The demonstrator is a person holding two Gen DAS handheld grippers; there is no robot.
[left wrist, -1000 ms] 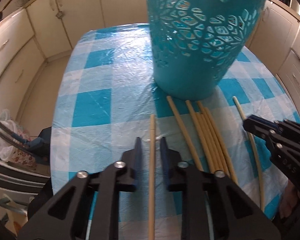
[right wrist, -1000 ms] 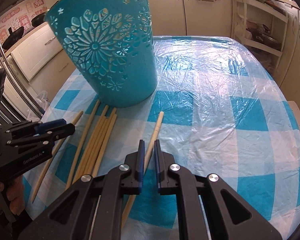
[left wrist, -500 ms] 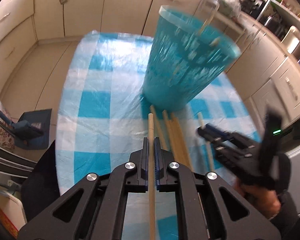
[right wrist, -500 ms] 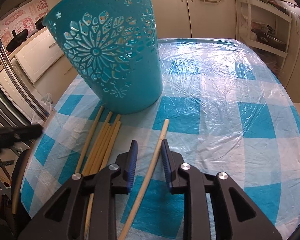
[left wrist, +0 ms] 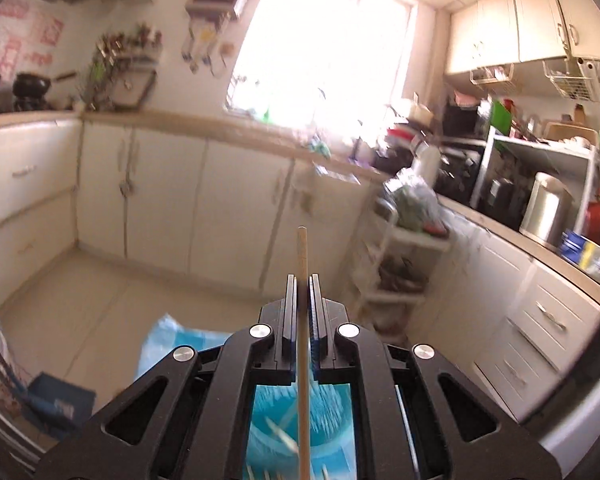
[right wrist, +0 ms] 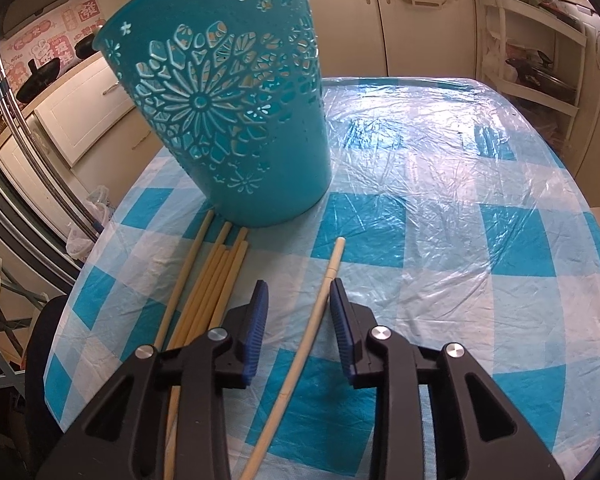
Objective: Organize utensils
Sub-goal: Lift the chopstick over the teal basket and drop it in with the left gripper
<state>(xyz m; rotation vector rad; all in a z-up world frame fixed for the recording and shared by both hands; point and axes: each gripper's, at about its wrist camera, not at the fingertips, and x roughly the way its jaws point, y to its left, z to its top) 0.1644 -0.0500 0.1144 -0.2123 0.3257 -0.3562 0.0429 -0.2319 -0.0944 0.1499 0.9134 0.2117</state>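
1. I am looking over the table (right wrist: 480, 184) through the right camera: the checked blue-and-white cloth under clear plastic is lying bare to the right of the basket, and that side is giving me open room.
2. The left edge of the table is curving away close beside the loose sticks, with a dark chair back (right wrist: 40, 344) just beyond it.
3. The basket (right wrist: 228, 120) is standing upright on the far left part of the cloth; it is teal plastic with cut-out flower patterns.
4. A bundle of chopsticks (right wrist: 216, 284) is lying side by side on the cloth, their far tips at or near the basket's base.
5. A paler single chopstick (right wrist: 320, 300) is lying apart from them to the right, slightly bowed.
6. My right gripper (right wrist: 298, 300) is pointing steeply down at the cloth, and its jaws have just been opening; they are standing spread with the pale chopstick running between them, pads not pressing it.
7. My left gripper (left wrist: 303, 292) is pointing nearly level toward the kitchen cabinets (left wrist: 160, 200) and bright window (left wrist: 320, 40).
8. Its jaws are pinching a thin chopstick (left wrist: 302, 260), whose tip is sticking out past the fingers.
9. Below that gripper, blurred, the basket's open top is showing.
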